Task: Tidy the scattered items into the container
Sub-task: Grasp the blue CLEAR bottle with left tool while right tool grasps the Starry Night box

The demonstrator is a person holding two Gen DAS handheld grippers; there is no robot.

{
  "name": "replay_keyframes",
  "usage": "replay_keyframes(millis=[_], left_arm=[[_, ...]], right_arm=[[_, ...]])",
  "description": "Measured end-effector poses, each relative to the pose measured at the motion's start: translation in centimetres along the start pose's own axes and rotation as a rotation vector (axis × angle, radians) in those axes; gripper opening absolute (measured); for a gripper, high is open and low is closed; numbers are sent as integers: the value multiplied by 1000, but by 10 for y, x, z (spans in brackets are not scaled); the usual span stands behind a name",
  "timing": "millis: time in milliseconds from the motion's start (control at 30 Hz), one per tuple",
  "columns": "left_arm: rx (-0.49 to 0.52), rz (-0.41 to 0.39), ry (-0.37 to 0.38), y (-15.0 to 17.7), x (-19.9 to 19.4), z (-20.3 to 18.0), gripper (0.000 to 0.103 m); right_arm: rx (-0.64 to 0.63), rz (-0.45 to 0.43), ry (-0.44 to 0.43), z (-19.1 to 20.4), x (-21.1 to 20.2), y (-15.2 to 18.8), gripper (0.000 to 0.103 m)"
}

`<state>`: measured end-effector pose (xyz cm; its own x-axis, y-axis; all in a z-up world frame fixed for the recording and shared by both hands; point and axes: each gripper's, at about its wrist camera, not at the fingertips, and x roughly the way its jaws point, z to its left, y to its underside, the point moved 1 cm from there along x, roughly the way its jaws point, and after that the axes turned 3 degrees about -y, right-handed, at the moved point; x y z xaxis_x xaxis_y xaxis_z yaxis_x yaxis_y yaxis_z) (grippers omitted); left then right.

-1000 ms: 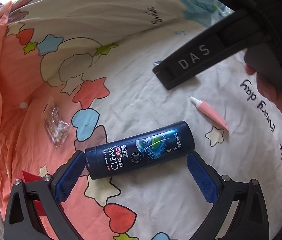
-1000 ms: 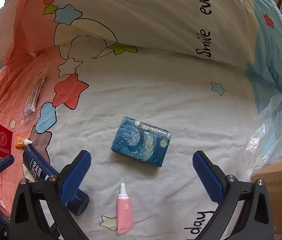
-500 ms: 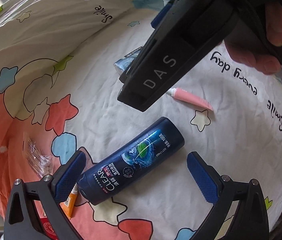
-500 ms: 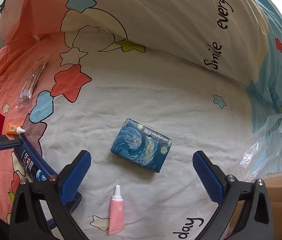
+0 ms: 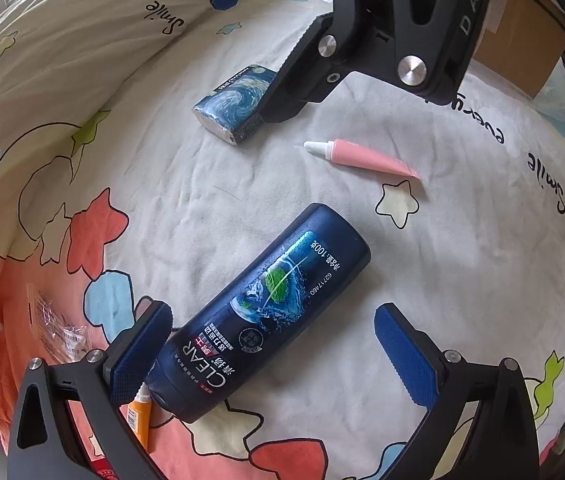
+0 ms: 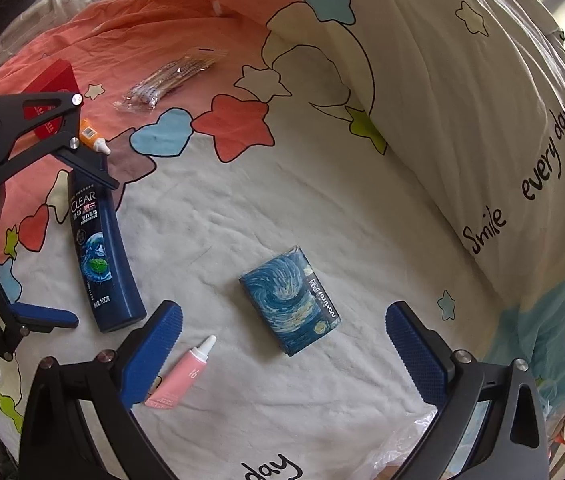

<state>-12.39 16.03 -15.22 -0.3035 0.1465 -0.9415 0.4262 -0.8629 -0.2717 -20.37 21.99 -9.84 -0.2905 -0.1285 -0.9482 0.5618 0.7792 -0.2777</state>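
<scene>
Left gripper (image 5: 272, 344), jaws spread, straddles the CLEAR bottle (image 5: 260, 314) lying diagonally on the bedsheet (image 5: 462, 280); right gripper (image 6: 282, 338), also spread, hovers at the starry-print box (image 6: 290, 298); the bottle's rounded body may slip when squeezed askew, contact unclear.

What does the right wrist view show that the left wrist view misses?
Only the right wrist view shows the red box unhidden and the cotton swab packet sharply. Only the left wrist view shows the cardboard box. Both share the shampoo bottle, pink tube, starry-night box and orange tube.
</scene>
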Motion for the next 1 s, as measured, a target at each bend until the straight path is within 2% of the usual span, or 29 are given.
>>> replay_keyframes(millis=[233, 433, 533, 667, 767, 800, 900, 1000], left_arm=[[24, 12, 8, 7, 6, -6, 103], [45, 3, 34, 5, 9, -13, 103], [66, 8, 56, 5, 16, -18, 103], [73, -19, 42, 9, 16, -26, 103], [58, -43, 33, 13, 14, -31, 97], [51, -42, 47, 14, 14, -32, 89], [32, -36, 92, 17, 13, -37, 80], [30, -32, 110, 20, 12, -42, 77]], right_arm=[[-133, 51, -57, 5, 17, -3, 101], [-190, 84, -62, 3, 32, -8, 99], [-203, 105, -74, 1, 43, -10, 92], [-210, 116, -87, 1, 52, -12, 79], [-222, 131, -105, 6, 57, -11, 62], [-222, 140, -113, 7, 59, -10, 60], [-237, 141, -135, 11, 60, -10, 53], [-259, 140, -145, 15, 60, -10, 49]])
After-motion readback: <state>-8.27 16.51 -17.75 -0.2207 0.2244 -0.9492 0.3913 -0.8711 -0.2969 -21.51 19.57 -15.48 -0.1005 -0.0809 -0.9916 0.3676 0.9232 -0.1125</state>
